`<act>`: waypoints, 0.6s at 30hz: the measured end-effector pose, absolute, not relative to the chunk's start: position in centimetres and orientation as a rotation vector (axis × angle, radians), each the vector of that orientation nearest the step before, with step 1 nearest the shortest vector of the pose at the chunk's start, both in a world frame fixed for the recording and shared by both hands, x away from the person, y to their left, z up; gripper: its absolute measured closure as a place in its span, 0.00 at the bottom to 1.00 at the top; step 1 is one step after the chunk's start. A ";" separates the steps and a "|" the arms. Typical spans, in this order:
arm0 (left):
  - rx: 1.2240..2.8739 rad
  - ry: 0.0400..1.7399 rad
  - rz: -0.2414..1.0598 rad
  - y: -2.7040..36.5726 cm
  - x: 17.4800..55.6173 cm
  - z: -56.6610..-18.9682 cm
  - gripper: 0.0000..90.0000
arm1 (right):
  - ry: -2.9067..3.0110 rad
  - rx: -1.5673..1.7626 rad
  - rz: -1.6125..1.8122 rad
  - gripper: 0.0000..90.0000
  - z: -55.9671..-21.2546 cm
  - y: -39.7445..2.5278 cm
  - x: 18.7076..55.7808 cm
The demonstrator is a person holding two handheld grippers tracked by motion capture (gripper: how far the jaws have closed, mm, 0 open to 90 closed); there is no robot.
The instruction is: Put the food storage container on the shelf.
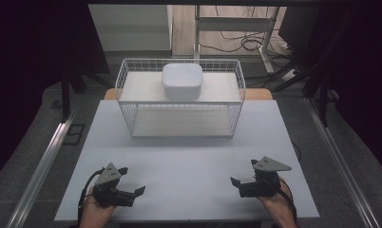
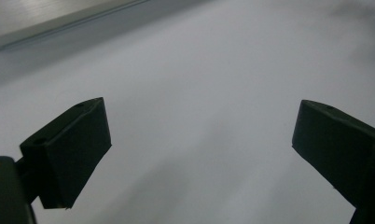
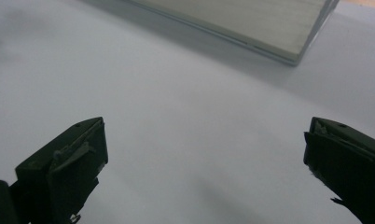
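Note:
A white rounded square container (image 1: pixel 181 80) sits on the upper board of a white wire rack (image 1: pixel 124 90) at the back of the white table (image 1: pixel 189 156). My left gripper (image 1: pixel 132 180) rests near the front left edge of the table, open and empty, and the left gripper view has its jaws (image 2: pixel 202 121) spread wide over bare tabletop. My right gripper (image 1: pixel 243 172) lies near the front right edge, also open with nothing between its jaws (image 3: pixel 206 135). Both grippers are well short of the rack.
The rack's lower board (image 2: pixel 59 14) crosses the top left of the left gripper view and, as a pale slab (image 3: pixel 251 18), the top of the right gripper view. Cables (image 1: pixel 241 42) and table legs lie on the floor behind. Metal rails (image 1: pixel 46 156) run along both sides.

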State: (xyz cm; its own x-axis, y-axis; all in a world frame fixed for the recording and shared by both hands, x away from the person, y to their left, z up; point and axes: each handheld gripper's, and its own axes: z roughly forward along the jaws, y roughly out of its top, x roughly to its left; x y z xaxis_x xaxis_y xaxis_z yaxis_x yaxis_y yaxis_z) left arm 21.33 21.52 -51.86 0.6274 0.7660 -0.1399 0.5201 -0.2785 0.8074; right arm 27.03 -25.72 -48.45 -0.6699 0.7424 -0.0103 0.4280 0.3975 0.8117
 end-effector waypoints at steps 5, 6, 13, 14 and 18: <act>1.962 1.043 0.330 22.1 20.6 -52.5 0.04 | 2.307 1.039 1.121 0.00 -49.3 -26.4 26.4; 1.965 1.050 0.322 22.1 20.5 -52.6 0.04 | 2.308 1.042 1.111 0.00 -49.5 -26.6 26.3; 2.006 1.099 0.289 22.6 20.3 -53.5 0.04 | 2.353 1.081 1.033 0.00 -50.4 -27.1 26.0; 2.013 1.106 0.285 22.7 20.3 -53.6 0.04 | 2.362 1.088 1.018 0.00 -50.5 -27.2 26.0; 2.029 1.113 0.273 22.6 20.3 -53.8 0.04 | 2.389 1.122 0.991 0.00 -51.0 -27.5 26.1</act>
State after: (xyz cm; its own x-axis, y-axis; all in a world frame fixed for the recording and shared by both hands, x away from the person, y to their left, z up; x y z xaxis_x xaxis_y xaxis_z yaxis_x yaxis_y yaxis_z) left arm 20.32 22.63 -53.80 0.5918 0.7871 -0.1741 0.6171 -0.3034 0.7260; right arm 26.08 -27.46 -50.99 -0.6402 0.7682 0.0042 0.5455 0.4508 0.7065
